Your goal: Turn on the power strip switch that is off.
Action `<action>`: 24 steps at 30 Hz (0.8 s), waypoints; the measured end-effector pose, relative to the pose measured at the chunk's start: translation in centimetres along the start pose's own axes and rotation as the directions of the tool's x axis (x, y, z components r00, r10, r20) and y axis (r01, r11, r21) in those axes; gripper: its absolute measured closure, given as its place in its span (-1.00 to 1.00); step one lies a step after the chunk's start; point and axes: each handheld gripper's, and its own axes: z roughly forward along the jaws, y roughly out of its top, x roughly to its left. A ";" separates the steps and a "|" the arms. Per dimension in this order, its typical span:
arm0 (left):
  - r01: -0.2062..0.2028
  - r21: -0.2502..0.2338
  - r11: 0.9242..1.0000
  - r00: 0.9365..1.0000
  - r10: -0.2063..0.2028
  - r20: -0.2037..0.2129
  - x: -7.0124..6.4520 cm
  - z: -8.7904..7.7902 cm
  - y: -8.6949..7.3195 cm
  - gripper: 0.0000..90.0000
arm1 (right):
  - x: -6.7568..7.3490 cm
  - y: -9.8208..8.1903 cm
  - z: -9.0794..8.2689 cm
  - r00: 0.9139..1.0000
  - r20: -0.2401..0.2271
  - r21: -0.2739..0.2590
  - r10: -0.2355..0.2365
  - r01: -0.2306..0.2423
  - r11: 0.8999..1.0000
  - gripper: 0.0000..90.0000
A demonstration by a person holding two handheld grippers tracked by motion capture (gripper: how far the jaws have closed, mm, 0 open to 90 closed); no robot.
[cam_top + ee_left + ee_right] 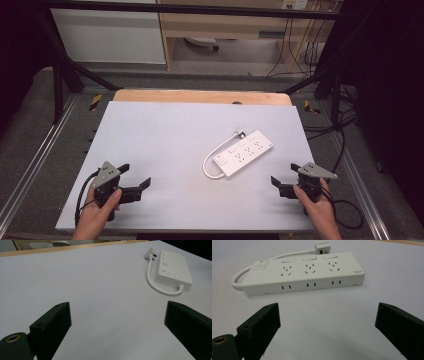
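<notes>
Both claws, left claw (135,176) and right claw (283,174), released; power strip (243,152) diagonal, plug (242,134) far-right.

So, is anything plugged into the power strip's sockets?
No, in the right gripper view the power strip shows its three top sockets bare, and its own plug lies loose on the table behind it.

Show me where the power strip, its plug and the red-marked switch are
power strip (317,277), right gripper view, on its top face by the middle socket.
plug (322,246), right gripper view, on the white plug body behind the strip.
switch (260,264), right gripper view, on the main switch at the strip's cable end.
</notes>
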 end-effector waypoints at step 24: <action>-0.021 0.016 1.000 1.000 0.020 0.017 -0.2 0.2 0.0 -0.85 | 1.1 1.0 -0.8 0.999 -0.005 0.008 0.044 -0.044 0.999 -0.92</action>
